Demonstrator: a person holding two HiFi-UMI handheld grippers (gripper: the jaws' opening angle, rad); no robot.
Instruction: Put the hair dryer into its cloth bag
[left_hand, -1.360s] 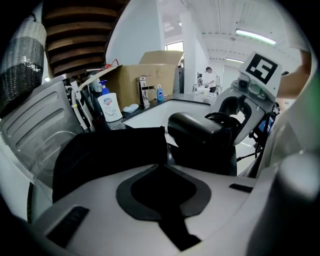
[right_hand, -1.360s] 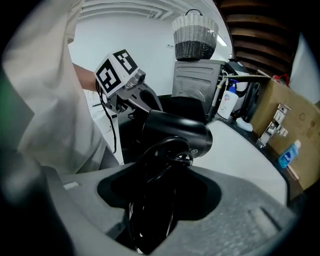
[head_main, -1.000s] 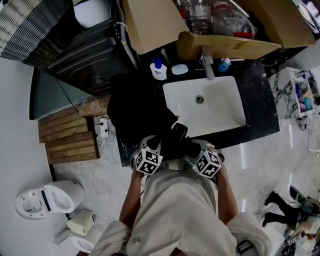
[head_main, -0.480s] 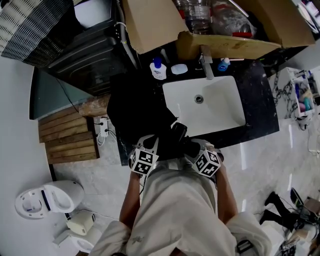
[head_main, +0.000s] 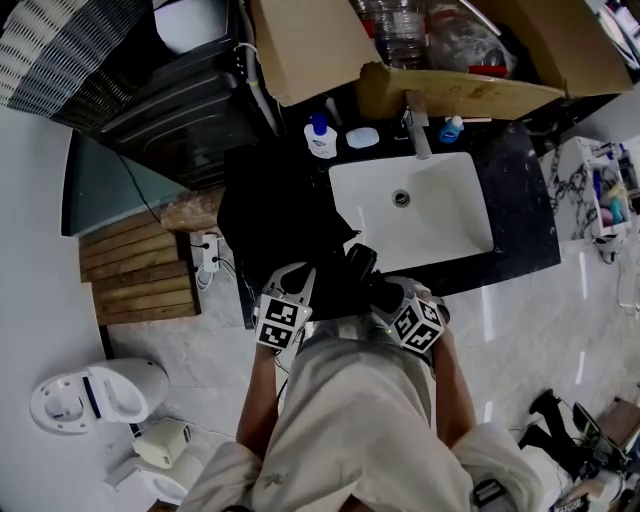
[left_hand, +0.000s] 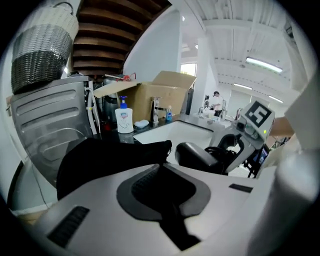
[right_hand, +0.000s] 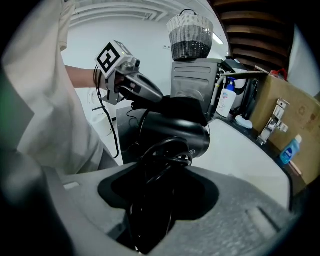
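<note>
— Left gripper (left_hand: 160, 172): jaws just drawn together, clamped on edge of black cloth bag (left_hand: 102, 160). Right gripper (right_hand: 160, 182): jaws just closing further, clamped on hair dryer (right_hand: 172, 131) at its handle, with coiled cord (right_hand: 165, 157).
— Location of items?
— Dryer held over front of countertop (head_main: 520, 195), near sink (head_main: 420, 215), just beside bag, not yet inside. Bag draped on countertop, left of dryer.
— Step in hand?
— Opening of bag, by judgement. Mouth possibly lifted; too dark to confirm.
— Next move?
— Likely calls for mouth held wide, dryer fed in barrel first.
</note>
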